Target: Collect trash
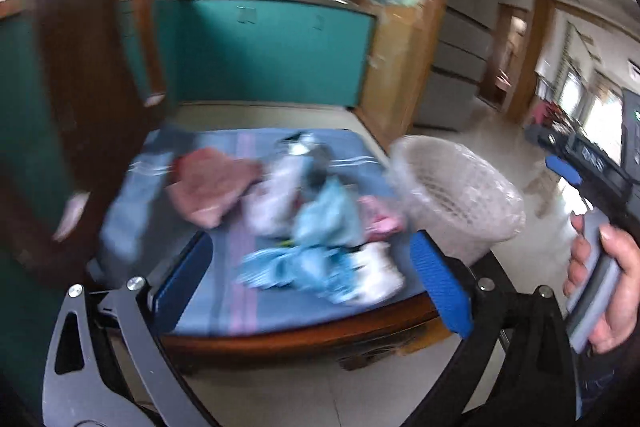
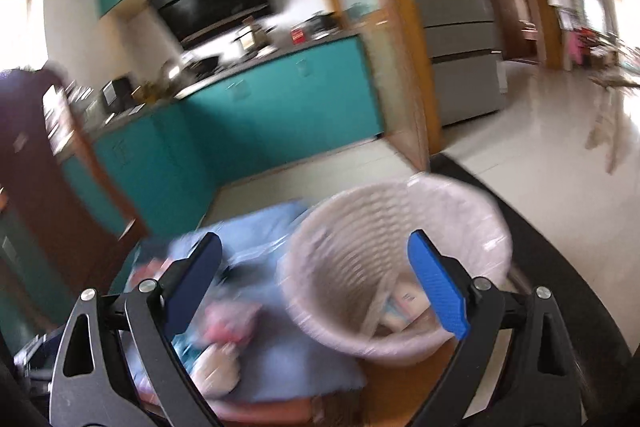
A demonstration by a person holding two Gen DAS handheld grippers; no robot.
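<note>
Crumpled trash lies on a blue cloth over a wooden table: a pink wad, a white bag, light-blue wrappers and a white piece. My left gripper hovers open over the near side of the pile, with nothing between its pads. A pale lined wastebasket stands at the table's right corner. My right gripper is open in front of the basket, its right finger over the basket's mouth. A small pack lies inside. A hand holds the right gripper's handle.
A dark wooden chair back rises close on the left. Teal cabinets with a cluttered counter run behind the table. A wooden door frame and a grey fridge stand to the right, with pale tiled floor beyond.
</note>
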